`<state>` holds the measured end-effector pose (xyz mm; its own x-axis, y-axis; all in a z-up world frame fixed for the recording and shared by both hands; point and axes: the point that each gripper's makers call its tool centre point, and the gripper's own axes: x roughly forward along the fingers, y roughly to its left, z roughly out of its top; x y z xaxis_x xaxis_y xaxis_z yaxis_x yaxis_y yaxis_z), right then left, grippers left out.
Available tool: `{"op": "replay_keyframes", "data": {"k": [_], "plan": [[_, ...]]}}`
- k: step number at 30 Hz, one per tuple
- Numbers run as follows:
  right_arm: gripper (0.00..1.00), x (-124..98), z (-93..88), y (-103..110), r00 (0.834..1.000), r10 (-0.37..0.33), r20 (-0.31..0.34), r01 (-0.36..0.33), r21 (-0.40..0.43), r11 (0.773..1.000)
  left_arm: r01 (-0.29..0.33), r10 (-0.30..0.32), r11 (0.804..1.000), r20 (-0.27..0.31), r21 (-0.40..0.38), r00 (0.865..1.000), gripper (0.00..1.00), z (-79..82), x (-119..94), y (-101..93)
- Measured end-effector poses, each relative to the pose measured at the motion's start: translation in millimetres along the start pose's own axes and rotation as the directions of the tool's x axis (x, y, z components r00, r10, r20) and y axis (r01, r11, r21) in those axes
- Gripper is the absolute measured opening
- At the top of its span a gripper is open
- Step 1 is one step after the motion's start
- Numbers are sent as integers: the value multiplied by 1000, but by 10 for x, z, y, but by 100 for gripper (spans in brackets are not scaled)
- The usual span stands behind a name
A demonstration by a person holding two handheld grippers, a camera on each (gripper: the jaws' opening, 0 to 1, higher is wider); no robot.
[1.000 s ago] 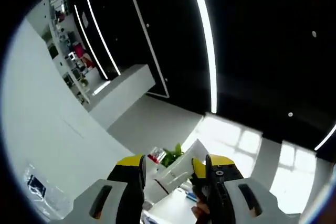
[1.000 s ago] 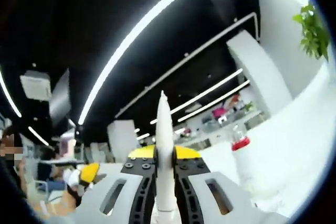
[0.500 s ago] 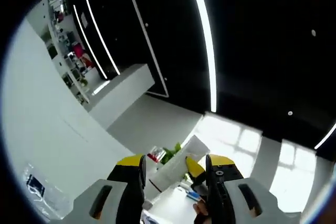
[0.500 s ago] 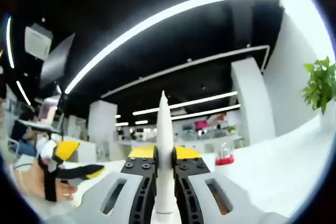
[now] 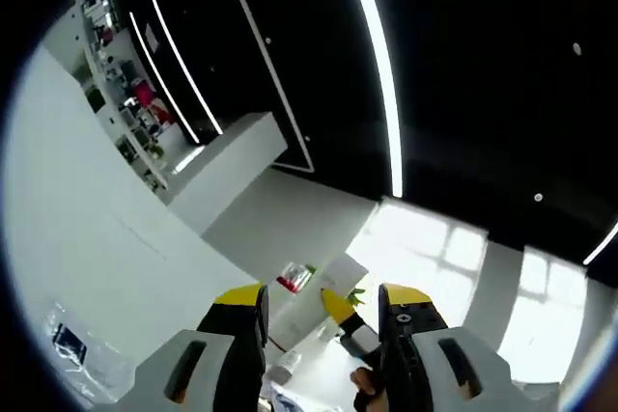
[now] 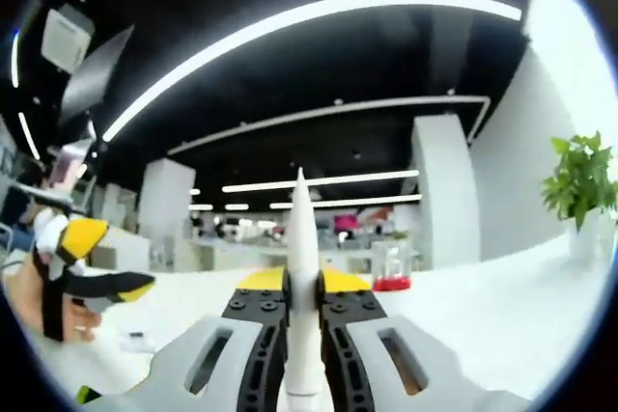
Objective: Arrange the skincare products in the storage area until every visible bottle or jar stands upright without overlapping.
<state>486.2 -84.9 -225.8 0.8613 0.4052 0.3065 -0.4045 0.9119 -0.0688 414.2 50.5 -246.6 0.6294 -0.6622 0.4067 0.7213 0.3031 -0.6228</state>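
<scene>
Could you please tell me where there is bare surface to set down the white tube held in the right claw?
The right claw is shut on the white tube. In the right gripper view, the white surface lies bare between the red-based bottle and the potted plant. The left side is crowded by the left claw and a hand.

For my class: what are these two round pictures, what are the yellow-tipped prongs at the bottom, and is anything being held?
No robot here: a person holds a two-jaw gripper in each hand, and a fisheye camera rides on each, looking along its jaws.

In the left gripper view, the left gripper has its yellow-tipped jaws apart with nothing between them; the camera tilts up toward a dark ceiling with light strips.

In the right gripper view, the right gripper is shut on a thin white pointed item, seen edge-on, so I cannot name it. The left gripper appears at the left edge. Farther off on the white surface stand a clear container with red at its base and a potted plant.
</scene>
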Motion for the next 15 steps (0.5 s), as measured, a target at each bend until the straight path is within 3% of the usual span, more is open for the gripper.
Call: {"op": "replay_keyframes", "data": {"k": [6,10,11,15], "plan": [[9,-6,-79,-37,1000,-13,-28,12,-18,1000,3,-3,1000,-2,-1,1000,46,-38,-8,-44],[9,4,-212,-37,996,-16,-89,12,-42,999,3,-3,1000,-1,-3,1000,46,-19,-1,-20],[9,8,-173,-46,998,-19,-57,17,-41,999,6,-6,1000,0,-4,1000,46,-18,-1,-24],[10,29,-200,-117,997,-51,-59,49,-19,999,9,-9,1000,5,-10,1000,46,-22,-9,-54]]}}
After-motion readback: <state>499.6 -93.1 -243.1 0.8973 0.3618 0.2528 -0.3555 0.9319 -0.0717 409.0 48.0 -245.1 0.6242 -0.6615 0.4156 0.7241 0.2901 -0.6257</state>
